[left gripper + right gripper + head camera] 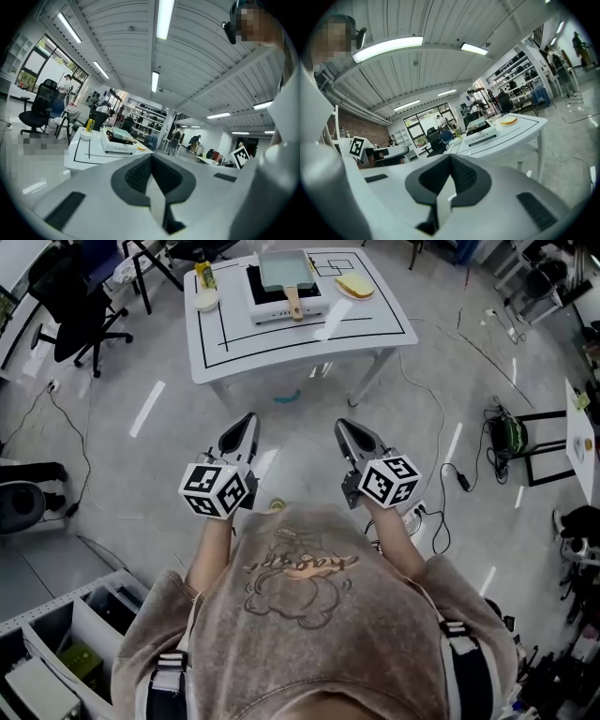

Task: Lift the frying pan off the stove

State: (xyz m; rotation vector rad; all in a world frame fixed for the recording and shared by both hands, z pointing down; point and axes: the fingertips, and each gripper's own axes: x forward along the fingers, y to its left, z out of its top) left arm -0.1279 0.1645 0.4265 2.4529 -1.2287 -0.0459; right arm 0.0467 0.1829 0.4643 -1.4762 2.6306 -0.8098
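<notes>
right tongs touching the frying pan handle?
Apart. Head view: the right tongs hang shut, well short of the table; the frying pan sits on the stove, with nothing near it.

Person in taupe sweatshirt, outlined cartoon print on front, black shoulder straps with white bands, left gripper and right gripper pale grey, dark ribbed pads, black-and-white marker cubes at the wrists.

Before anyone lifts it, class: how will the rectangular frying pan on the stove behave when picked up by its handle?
The frying pan looks rigid metal, so it should not flex. Held only by its wooden handle, its far end probably dips. It sits flat on the stove, unlikely to roll.
</notes>
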